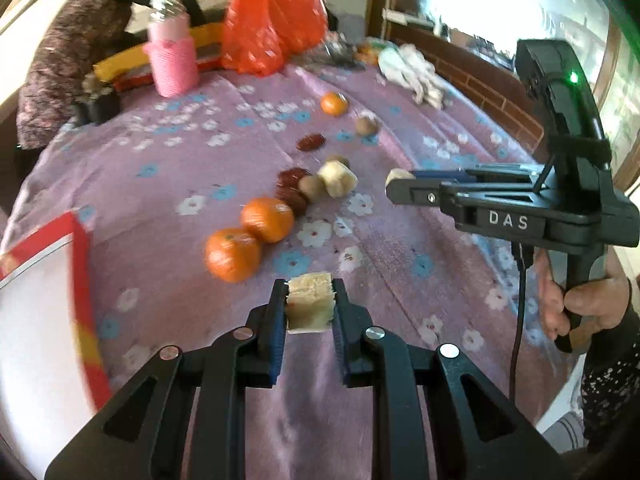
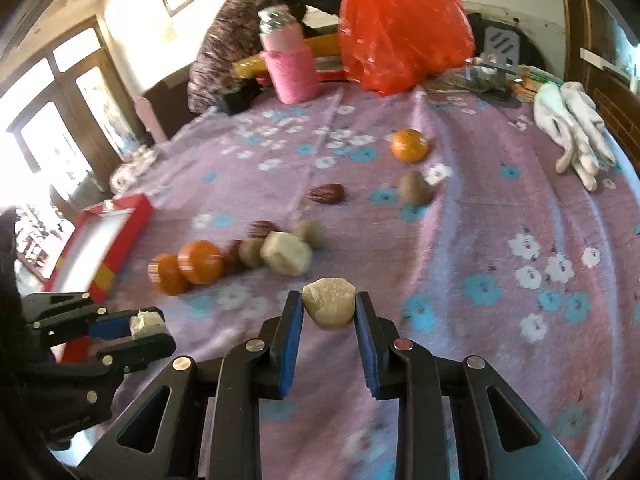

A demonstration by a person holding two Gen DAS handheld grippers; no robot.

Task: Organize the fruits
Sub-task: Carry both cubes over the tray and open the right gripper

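Observation:
My left gripper (image 1: 310,304) is shut on a pale cut fruit chunk (image 1: 309,305), held above the purple flowered cloth (image 1: 168,208). My right gripper (image 2: 329,310) is shut on a second pale chunk (image 2: 329,302); it also shows in the left wrist view (image 1: 400,182). A loose row of fruit lies on the cloth: two oranges (image 1: 250,236), red dates (image 1: 294,188), small brown fruits (image 1: 314,187) and a pale chunk (image 1: 339,178). Farther back lie a date (image 1: 311,142), a brown fruit (image 1: 366,125) and an orange (image 1: 334,103).
A red-rimmed white box (image 1: 80,256) sits at the left edge of the cloth. At the back stand a pink bottle (image 1: 172,56), a red plastic bag (image 1: 276,16), yellow packets (image 1: 120,62) and white gloves (image 1: 416,70). A person sits behind the table.

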